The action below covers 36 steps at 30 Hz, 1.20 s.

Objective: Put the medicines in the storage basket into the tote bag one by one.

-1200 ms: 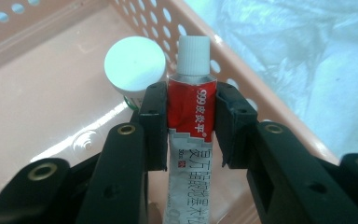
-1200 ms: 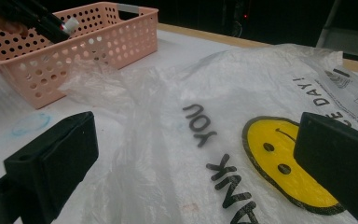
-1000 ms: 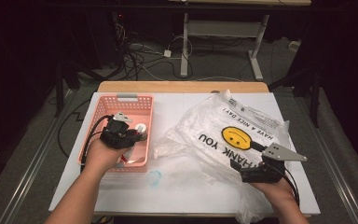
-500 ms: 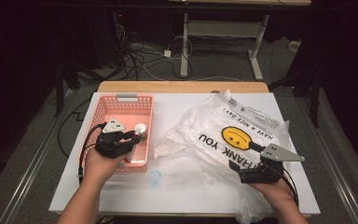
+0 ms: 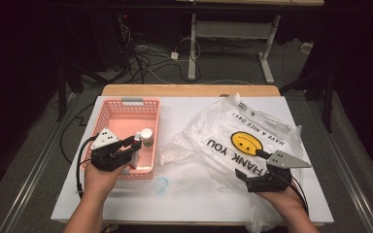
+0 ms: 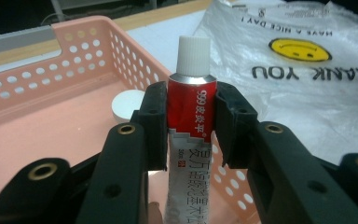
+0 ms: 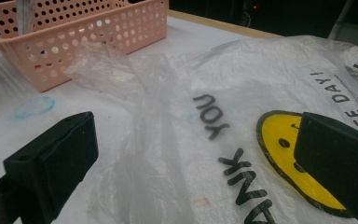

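A person's left gripper (image 6: 191, 135) clamps a red-and-white tube (image 6: 189, 116) with a white cap, holding it upright over the near right part of a pink perforated basket (image 5: 126, 114) on a white table (image 5: 184, 194). A small white-capped jar (image 5: 146, 136) stands inside the basket, just beyond the tube. At the table's near right, the right gripper (image 7: 191, 168) hovers with its jaws spread wide above a clear plastic bag (image 5: 252, 131) printed with a yellow smiley face and "THANK YOU".
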Each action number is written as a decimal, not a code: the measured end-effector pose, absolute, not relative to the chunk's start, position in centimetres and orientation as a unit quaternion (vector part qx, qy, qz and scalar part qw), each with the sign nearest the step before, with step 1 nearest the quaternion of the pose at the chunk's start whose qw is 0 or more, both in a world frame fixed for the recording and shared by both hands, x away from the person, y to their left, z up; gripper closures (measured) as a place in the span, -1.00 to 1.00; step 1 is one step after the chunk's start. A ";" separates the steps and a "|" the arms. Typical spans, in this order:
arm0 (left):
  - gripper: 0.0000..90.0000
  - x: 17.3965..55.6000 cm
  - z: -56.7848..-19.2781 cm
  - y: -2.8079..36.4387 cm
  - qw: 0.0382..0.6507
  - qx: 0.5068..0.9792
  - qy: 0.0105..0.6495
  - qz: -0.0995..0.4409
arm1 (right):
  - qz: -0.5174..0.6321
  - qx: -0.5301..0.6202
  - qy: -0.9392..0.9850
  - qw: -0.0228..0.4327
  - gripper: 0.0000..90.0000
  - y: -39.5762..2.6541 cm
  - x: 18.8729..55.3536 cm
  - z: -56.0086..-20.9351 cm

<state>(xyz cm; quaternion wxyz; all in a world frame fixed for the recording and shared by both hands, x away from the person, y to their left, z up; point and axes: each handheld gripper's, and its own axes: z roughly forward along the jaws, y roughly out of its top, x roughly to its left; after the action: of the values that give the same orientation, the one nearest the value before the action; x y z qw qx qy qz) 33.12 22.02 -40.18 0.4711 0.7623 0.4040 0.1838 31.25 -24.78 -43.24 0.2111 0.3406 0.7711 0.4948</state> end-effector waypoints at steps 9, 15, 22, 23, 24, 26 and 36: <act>0.47 32.6 -38.8 21.0 0.476 0.767 0.385 0.191 | 0.491 0.341 0.775 0.207 -1.00 -24.4 31.4 -43.5; 0.47 32.1 -37.5 19.7 0.493 0.765 0.365 0.199 | 0.488 0.338 0.777 0.209 -1.00 -24.4 31.3 -43.5; 0.47 31.6 -36.9 18.6 0.510 0.762 0.351 0.188 | 0.489 0.337 0.777 0.206 -1.00 -24.3 31.4 -43.6; 0.47 31.5 -36.8 18.4 0.509 0.763 0.348 0.192 | 0.489 0.337 0.778 0.206 -1.00 -24.3 31.4 -43.6; 0.47 31.4 -36.8 18.2 0.508 0.764 0.346 0.196 | 0.489 0.337 0.777 0.206 -1.00 -24.3 31.4 -43.6; 0.47 31.3 -36.5 18.0 0.513 0.763 0.343 0.190 | 0.490 0.337 0.776 0.206 -1.00 -24.4 31.4 -43.5; 0.47 30.7 -36.4 16.1 0.528 0.770 0.317 0.167 | 0.491 0.336 0.776 0.209 -1.00 -24.5 31.4 -43.4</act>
<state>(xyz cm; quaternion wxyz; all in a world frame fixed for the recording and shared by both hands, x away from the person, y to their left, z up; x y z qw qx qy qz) 30.65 16.05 -36.36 0.5285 0.7697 0.3167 0.1674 31.38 -24.48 -43.37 0.2088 0.3359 0.7759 0.4914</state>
